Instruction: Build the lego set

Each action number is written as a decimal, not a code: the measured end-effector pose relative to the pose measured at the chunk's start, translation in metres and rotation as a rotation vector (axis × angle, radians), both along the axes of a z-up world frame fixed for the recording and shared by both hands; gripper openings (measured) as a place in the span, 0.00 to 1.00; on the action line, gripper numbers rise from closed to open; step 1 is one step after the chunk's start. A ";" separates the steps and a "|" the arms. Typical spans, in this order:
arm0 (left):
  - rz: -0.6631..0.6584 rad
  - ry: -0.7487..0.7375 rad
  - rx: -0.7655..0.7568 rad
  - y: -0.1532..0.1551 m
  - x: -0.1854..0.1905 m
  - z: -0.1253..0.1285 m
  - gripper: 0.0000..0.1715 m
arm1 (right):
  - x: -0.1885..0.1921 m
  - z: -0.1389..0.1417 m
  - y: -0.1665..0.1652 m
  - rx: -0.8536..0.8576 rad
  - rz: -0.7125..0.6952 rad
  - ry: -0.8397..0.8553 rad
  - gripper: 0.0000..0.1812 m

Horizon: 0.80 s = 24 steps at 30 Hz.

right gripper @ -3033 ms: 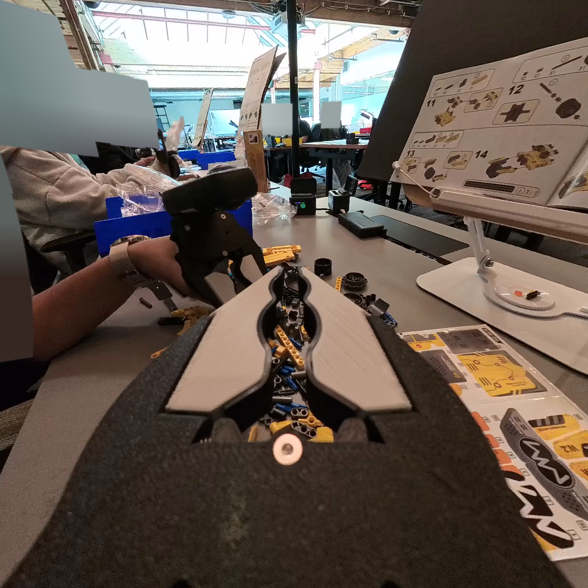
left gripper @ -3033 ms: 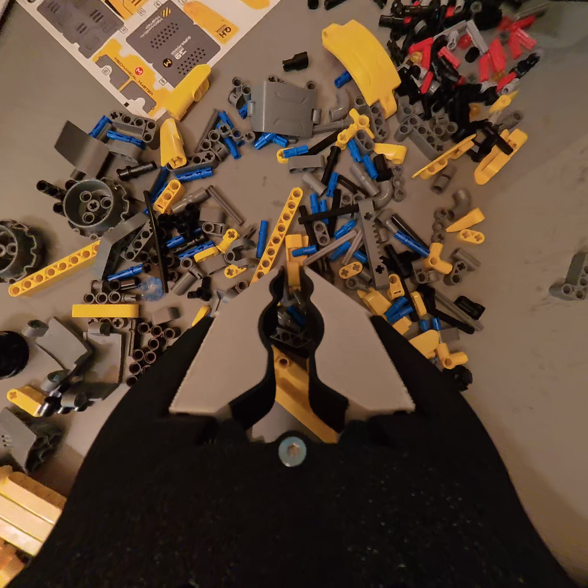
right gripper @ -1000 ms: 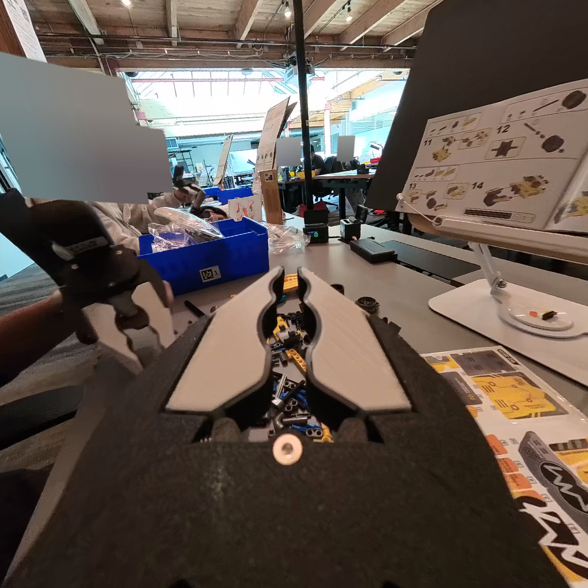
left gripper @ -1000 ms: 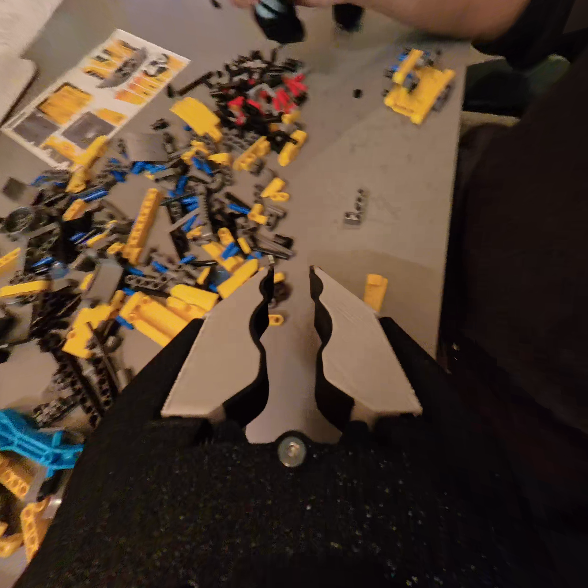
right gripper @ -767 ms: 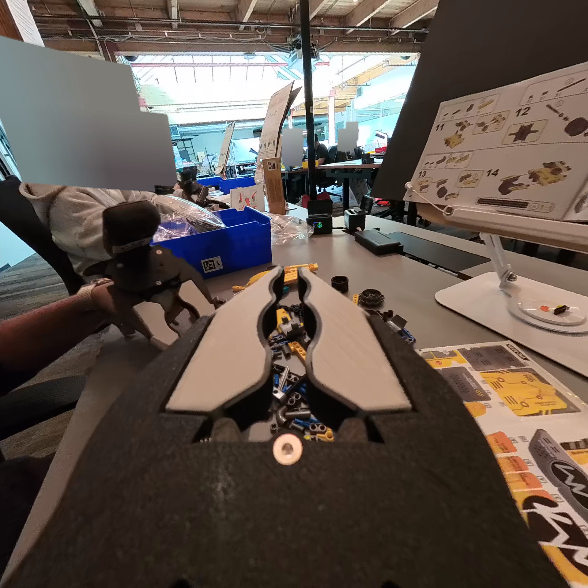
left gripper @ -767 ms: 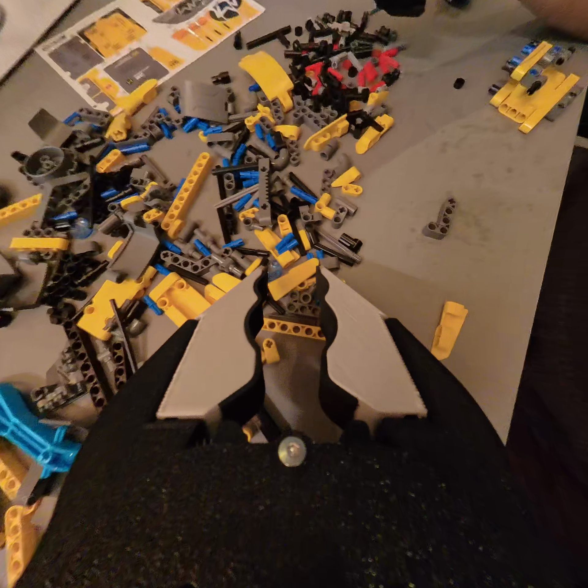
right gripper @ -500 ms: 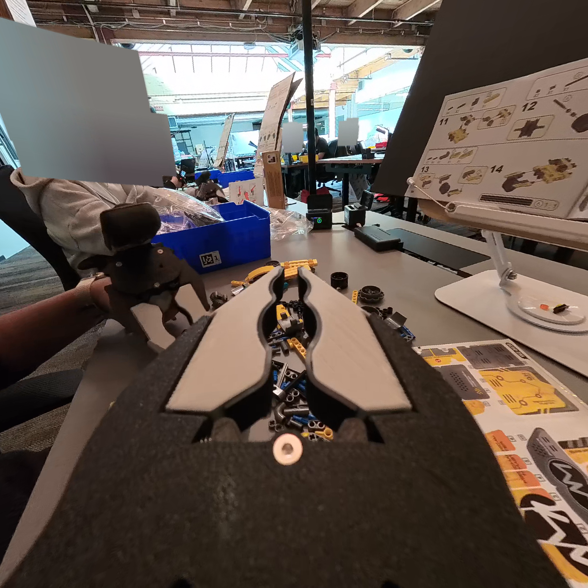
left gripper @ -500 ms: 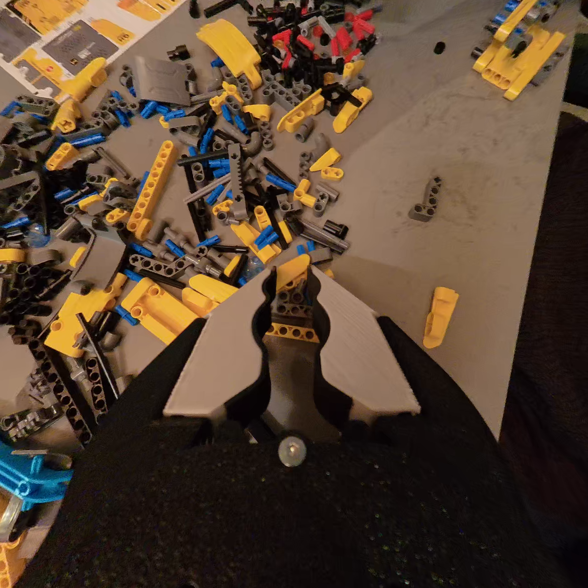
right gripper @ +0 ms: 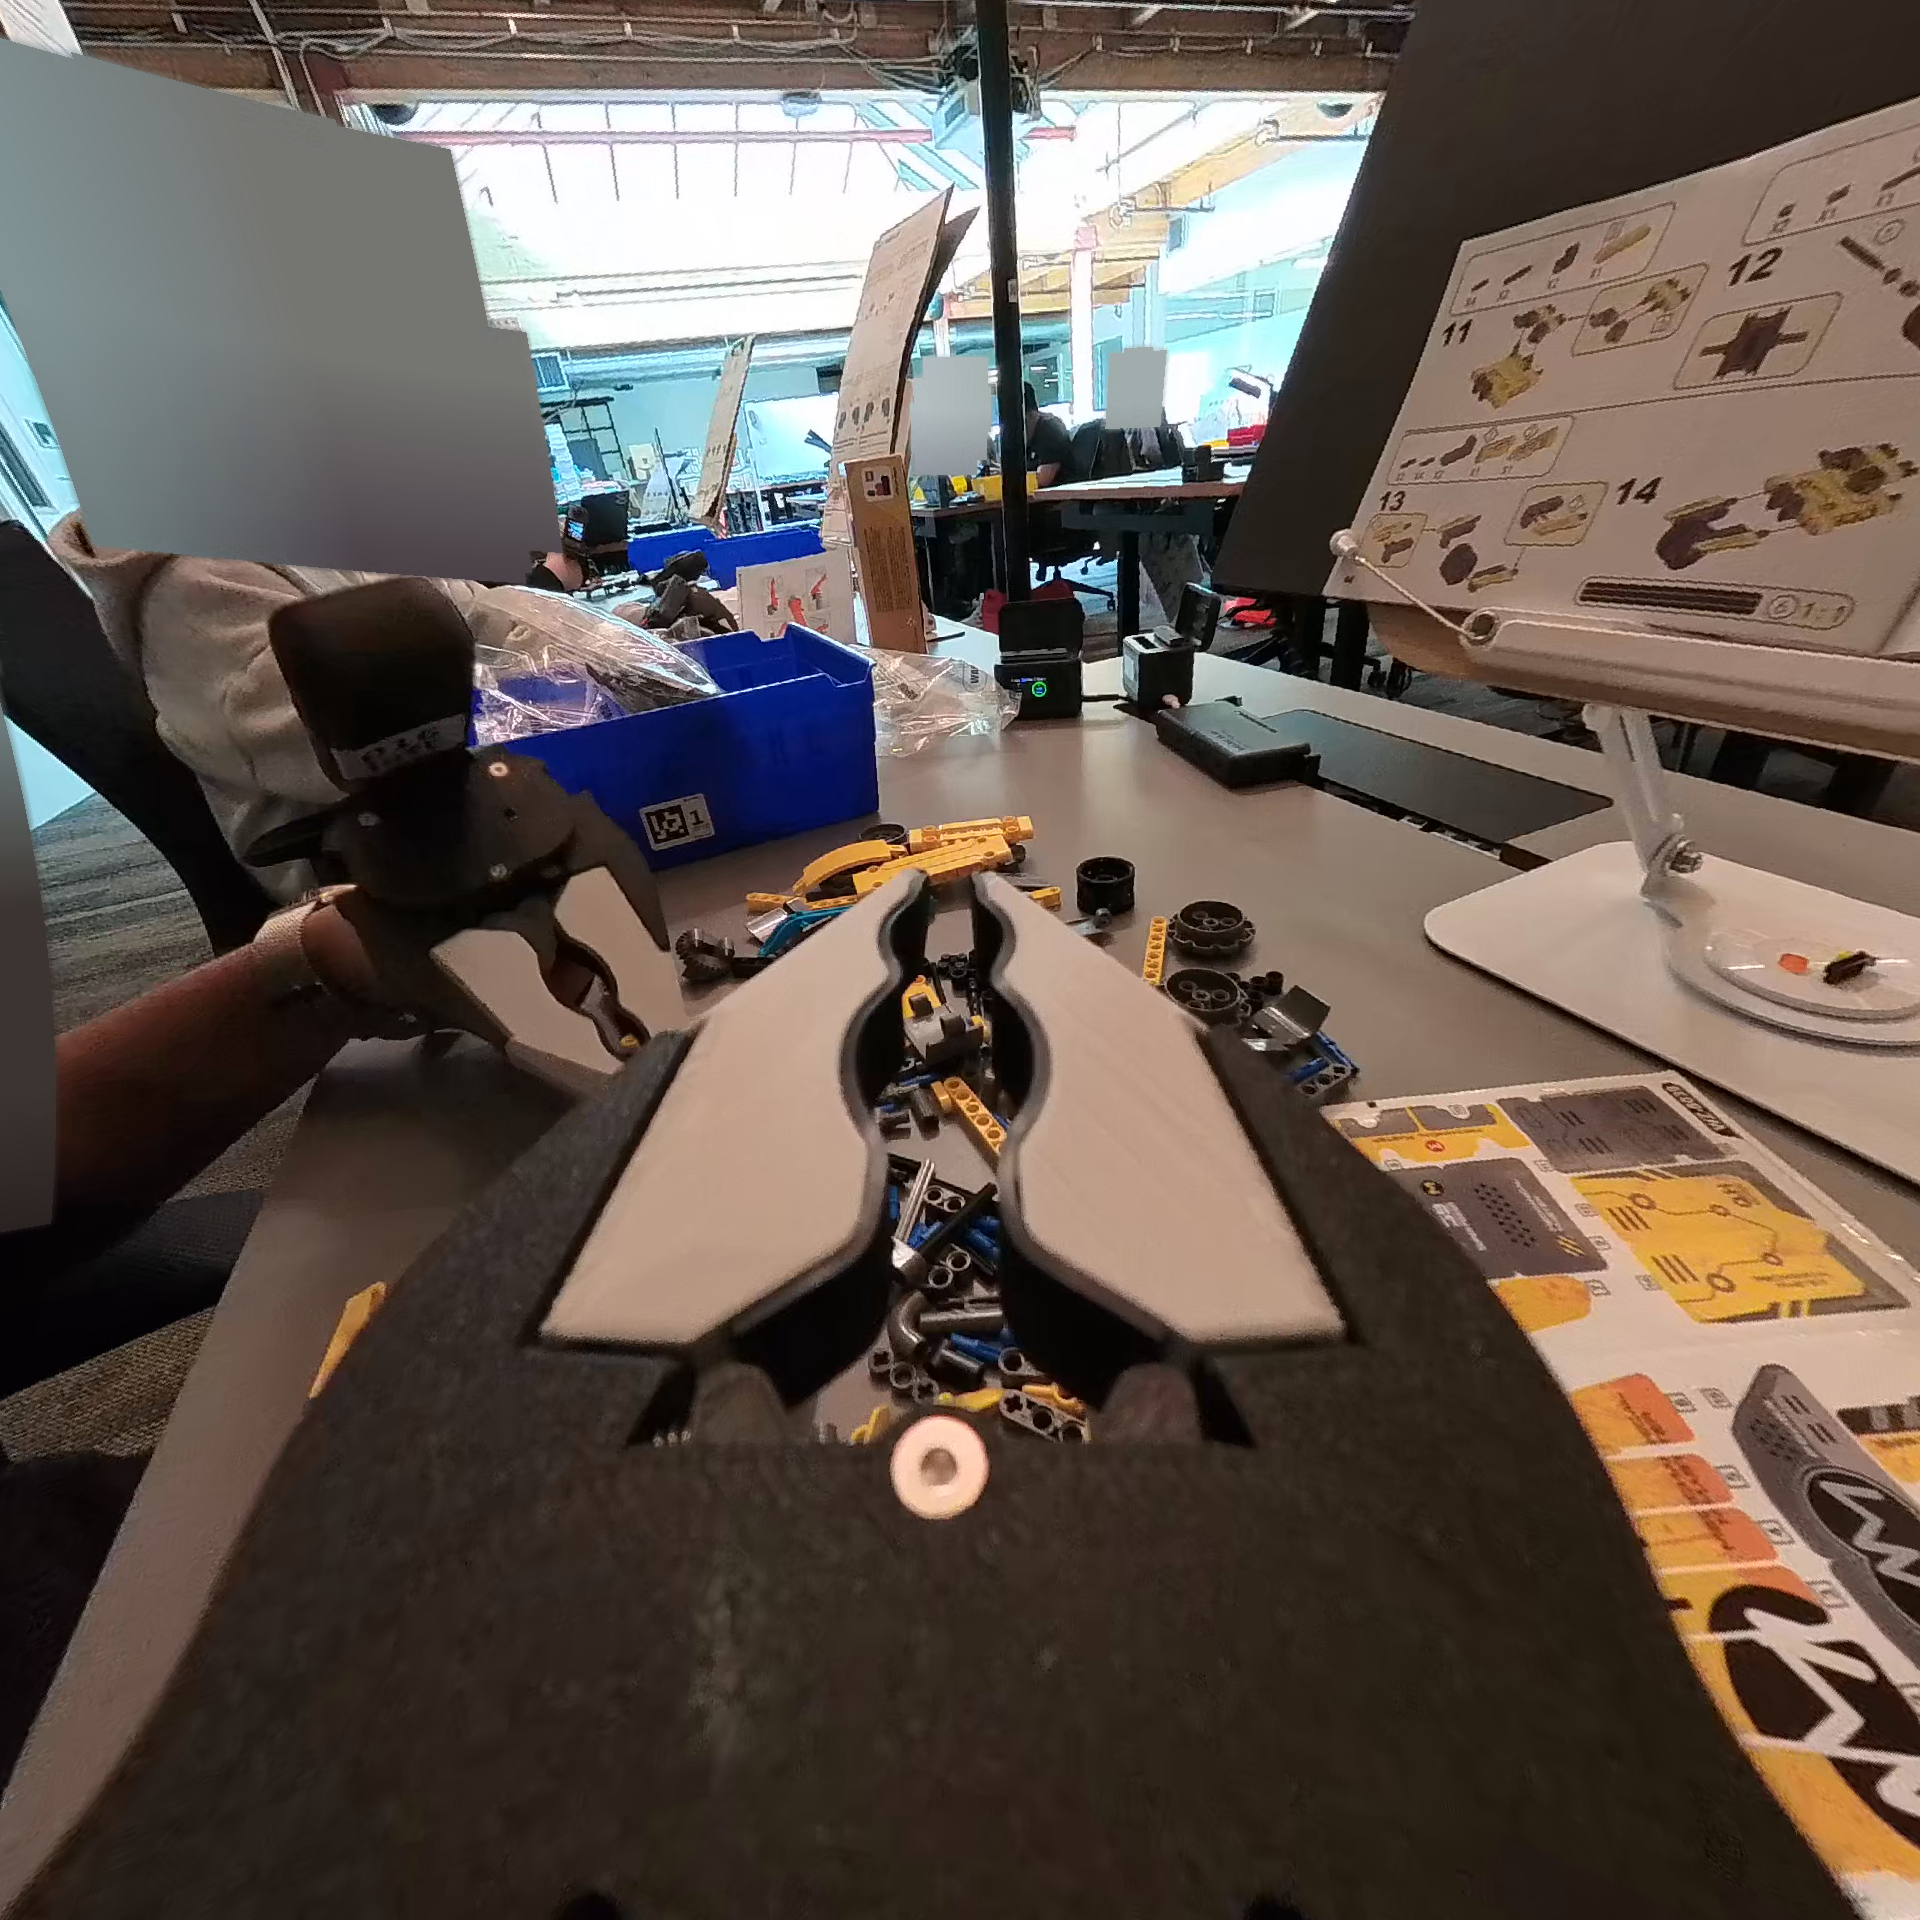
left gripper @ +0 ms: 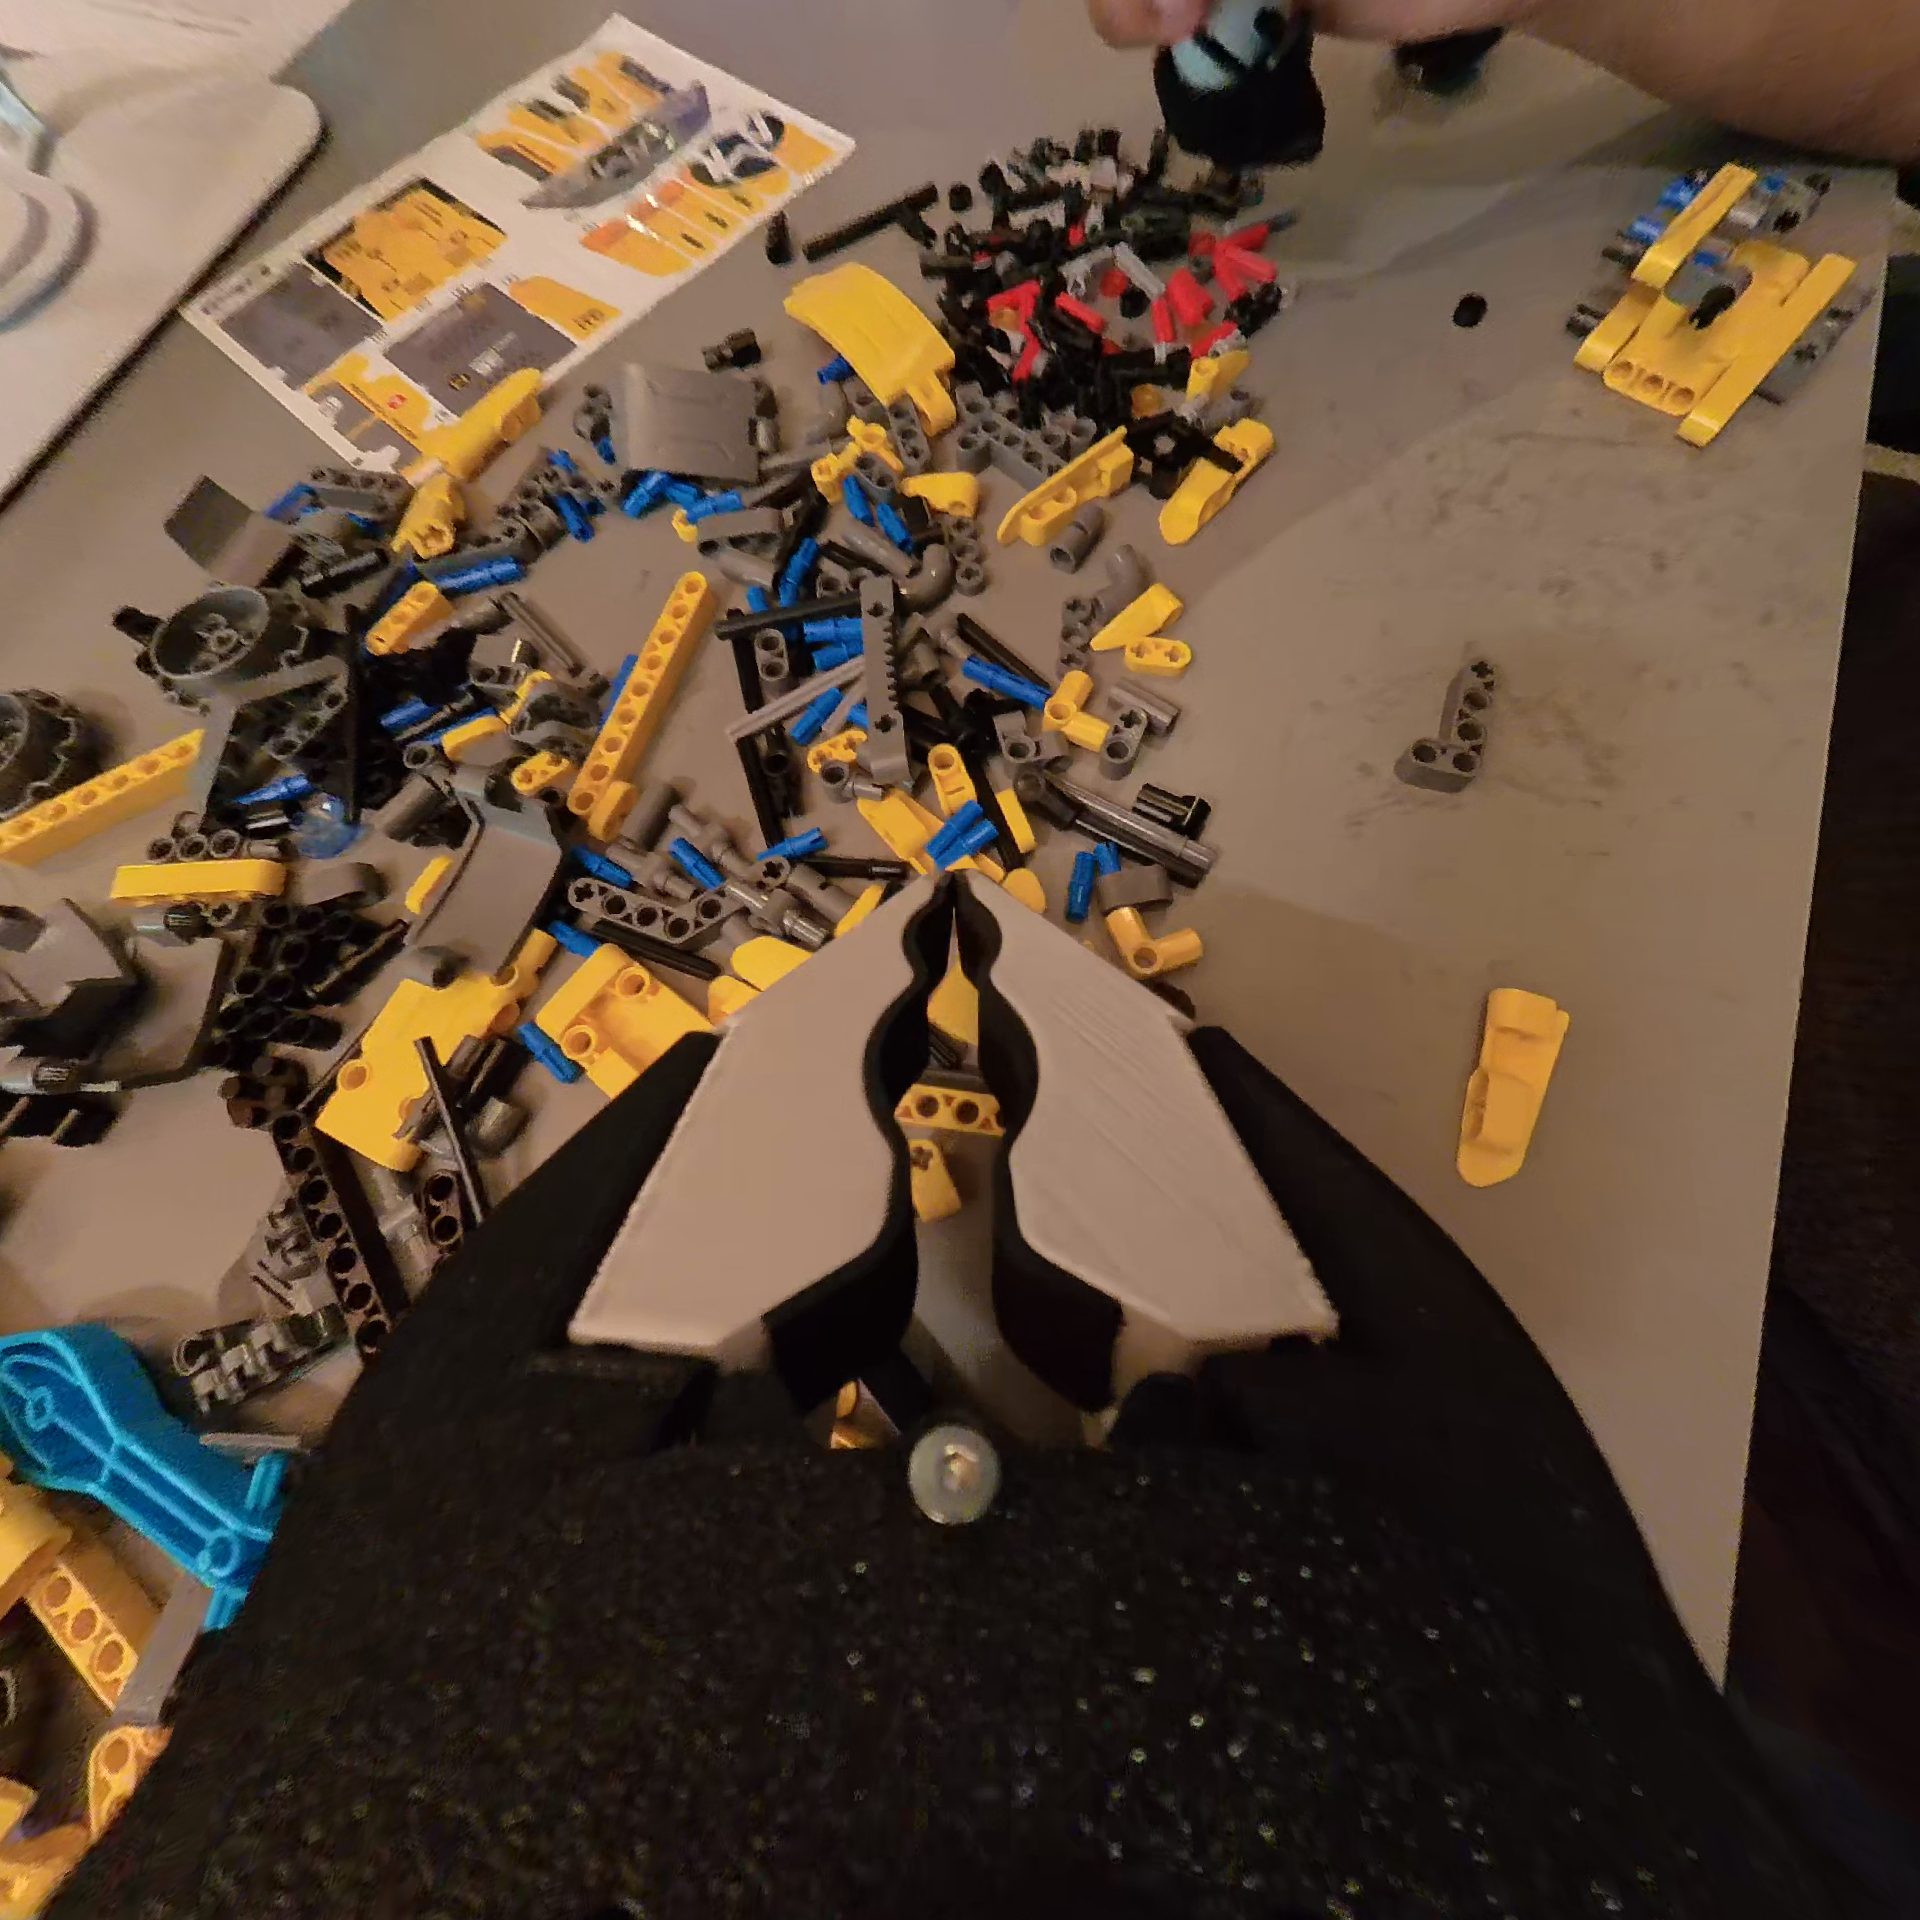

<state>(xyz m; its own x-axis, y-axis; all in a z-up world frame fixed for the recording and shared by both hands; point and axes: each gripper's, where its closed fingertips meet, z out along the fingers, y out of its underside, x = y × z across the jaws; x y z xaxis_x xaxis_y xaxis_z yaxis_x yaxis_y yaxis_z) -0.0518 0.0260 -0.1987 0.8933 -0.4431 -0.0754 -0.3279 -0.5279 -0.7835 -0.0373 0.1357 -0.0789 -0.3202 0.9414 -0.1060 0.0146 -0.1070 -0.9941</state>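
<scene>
Over the bricks [left gripper: 727, 727], left gripper [left gripper: 951, 896] has closed.

Left tool [left gripper: 953, 902], tips together, over loose building pieces [left gripper: 790, 675] on grey table [left gripper: 1558, 582].

Two close wrist views, perhaps opposed.

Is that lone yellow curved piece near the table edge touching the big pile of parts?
No, the yellow curved piece lies alone on bare grey table, apart from the pile.
</scene>
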 end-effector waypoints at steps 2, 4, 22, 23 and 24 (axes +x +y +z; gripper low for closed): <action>-0.031 -0.038 0.007 -0.004 0.005 0.004 0.00 | 0.000 0.000 -0.001 0.001 0.002 -0.002 0.04; -0.034 -0.024 -0.024 -0.009 0.003 0.000 0.03 | 0.000 0.000 -0.002 0.003 0.005 -0.002 0.04; 0.007 -0.073 -0.130 -0.008 0.004 -0.019 0.04 | 0.001 -0.002 -0.012 0.041 0.021 -0.007 0.04; 0.013 -0.066 -0.125 -0.007 0.003 -0.019 0.02 | 0.001 -0.002 -0.011 0.043 0.019 -0.006 0.04; 0.018 -0.064 -0.122 -0.007 0.002 -0.019 0.02 | 0.001 -0.002 -0.011 0.043 0.018 -0.005 0.04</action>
